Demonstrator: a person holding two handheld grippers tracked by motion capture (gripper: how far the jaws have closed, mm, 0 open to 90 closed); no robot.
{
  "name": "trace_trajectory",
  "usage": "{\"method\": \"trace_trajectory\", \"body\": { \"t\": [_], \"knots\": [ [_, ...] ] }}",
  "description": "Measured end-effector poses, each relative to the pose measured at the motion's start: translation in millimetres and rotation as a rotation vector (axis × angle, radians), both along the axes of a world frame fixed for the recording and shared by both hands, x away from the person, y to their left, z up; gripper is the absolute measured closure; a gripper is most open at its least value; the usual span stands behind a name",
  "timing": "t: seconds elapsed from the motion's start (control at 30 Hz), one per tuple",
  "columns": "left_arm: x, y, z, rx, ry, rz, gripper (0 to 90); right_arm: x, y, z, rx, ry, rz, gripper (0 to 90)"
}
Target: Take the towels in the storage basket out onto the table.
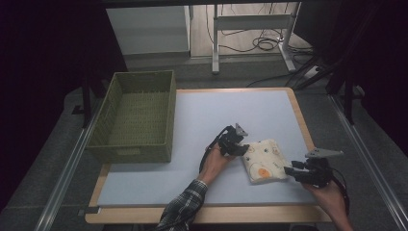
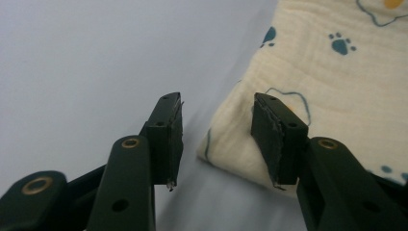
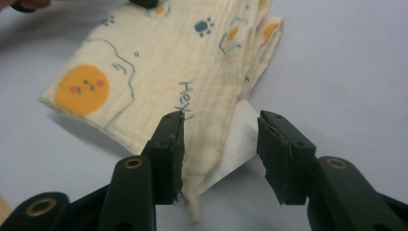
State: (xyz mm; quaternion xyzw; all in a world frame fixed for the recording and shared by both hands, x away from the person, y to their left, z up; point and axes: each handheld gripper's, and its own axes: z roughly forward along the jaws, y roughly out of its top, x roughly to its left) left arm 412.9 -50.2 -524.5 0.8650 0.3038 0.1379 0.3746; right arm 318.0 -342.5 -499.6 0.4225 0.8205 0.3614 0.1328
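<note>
A folded cream cloth [image 1: 263, 161] printed with paw marks and orange faces lies on the pale blue mat [image 1: 226, 110], right of centre. My left gripper [image 1: 243, 149] is at the cloth's left corner. In the left gripper view its jaws stand apart [image 2: 217, 103], one pad over the cloth [image 2: 337, 96] and the other over bare mat. My right gripper [image 1: 288, 171] is at the cloth's near right edge. In the right gripper view [image 3: 221, 118] the edge of the cloth [image 3: 159, 72] and a white label [image 3: 240, 139] lie loose in the gap between its jaws.
A green woven basket [image 1: 137, 151] stands at the table's left side, with nothing inside it. The mat covers a wooden table with its edge near my forearms. Table legs and cables lie on the floor beyond the far edge.
</note>
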Motion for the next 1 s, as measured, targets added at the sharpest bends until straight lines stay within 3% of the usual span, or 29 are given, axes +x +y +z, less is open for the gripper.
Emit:
{"method": "trace_trajectory", "body": {
  "t": [0.13,0.27,0.3,0.43,0.47,0.53,0.63,0.73,0.8,0.87,0.9,1.0],
  "knots": [
    [0.1,7.3,2.6,-0.005,0.004,0.011,52.3,3.5,3.2,-8.9,-0.012,0.035,-0.002,45.4],
    [0.6,12.6,0.7,-0.030,0.050,0.007,49.5,2.6,7.7,-14.5,-0.022,0.042,0.012,41.9],
    [1.2,13.5,-0.5,-0.017,0.055,0.006,48.6,1.7,9.5,-14.5,-0.034,0.037,0.012,41.9],
    [4.7,16.6,-5.6,-0.044,0.098,0.006,46.9,-2.6,17.8,-14.8,-0.076,0.023,0.023,42.8],
    [5.3,17.0,-6.3,-0.058,0.106,0.010,46.9,-3.3,19.6,-14.4,-0.086,0.025,0.025,46.1],
    [5.9,15.6,-4.9,-0.044,0.113,0.004,47.1,-3.4,21.7,-13.7,-0.079,0.036,0.034,51.7],
    [7.1,13.3,-2.0,-0.027,0.138,-0.006,51.3,-2.0,22.7,-12.6,-0.067,0.057,0.046,63.7],
    [7.4,10.9,0.4,-0.012,0.160,-0.011,54.9,-0.7,23.2,-12.8,-0.025,0.099,0.065,76.1],
    [7.4,9.9,1.7,-0.016,0.184,-0.016,59.3,-0.2,23.0,-12.4,-0.016,0.113,0.066,78.7],
    [7.6,10.3,2.1,-0.032,0.215,-0.053,75.7,0.5,22.3,-12.3,-0.003,0.122,0.061,79.7],
    [7.1,10.1,1.8,-0.041,0.218,-0.057,82.0,1.0,21.1,-12.0,0.006,0.130,0.059,80.0],
    [4.1,9.1,2.9,-0.040,0.195,-0.048,85.0,1.6,18.0,-10.2,0.048,0.133,0.060,80.1]
  ]
}}
